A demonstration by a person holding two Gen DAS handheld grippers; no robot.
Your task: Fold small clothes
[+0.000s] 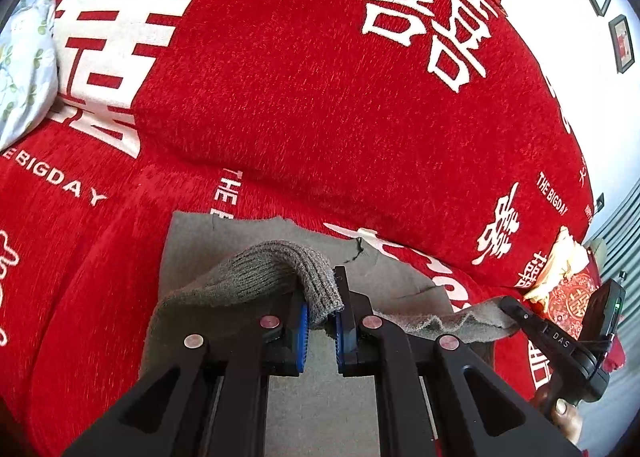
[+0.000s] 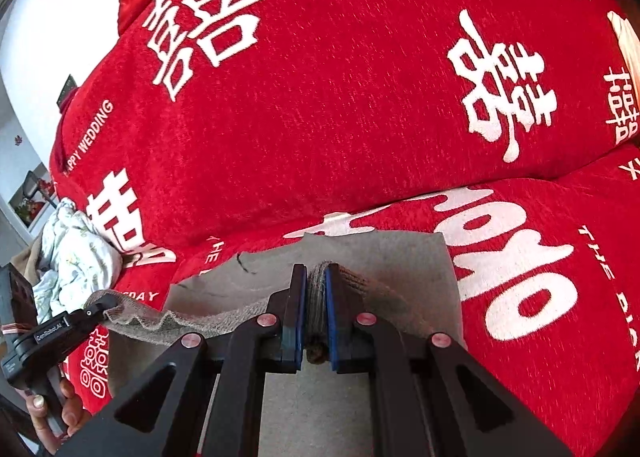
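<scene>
Now, left hand-held black gripper (image 1: 334,297) pinched shut on the thick ribbed edge of the small grey knitted garment (image 1: 260,269), with blue ridged pads (image 1: 303,321) squeezing the wool from both sides. Same for the right hand-held black gripper (image 2: 316,285): shut tight on another bit of that ribbed edge, a fat bunch of knit squashed between its pads. Held-up edge hanging in a soft wavy line between the two grippers. Rest of the garment lying flat below, spread on the seat of the fuzzy red sofa cover with big white letters (image 1: 280,77).

Probably very light, floppy and stretchy, with no stiffness at all, so likely to sag and ripple wherever not held. Not slippery, thanks to the bumpy knit and the ridged pads. Not breakable, but easy to pull out of shape, so best to move both ends together. Best held at the ribbed edge near the corners, thicker and firmer than the thin middle.

Farther off, a pale crumpled flowery cloth (image 1: 24,65) at the sofa's end
</scene>
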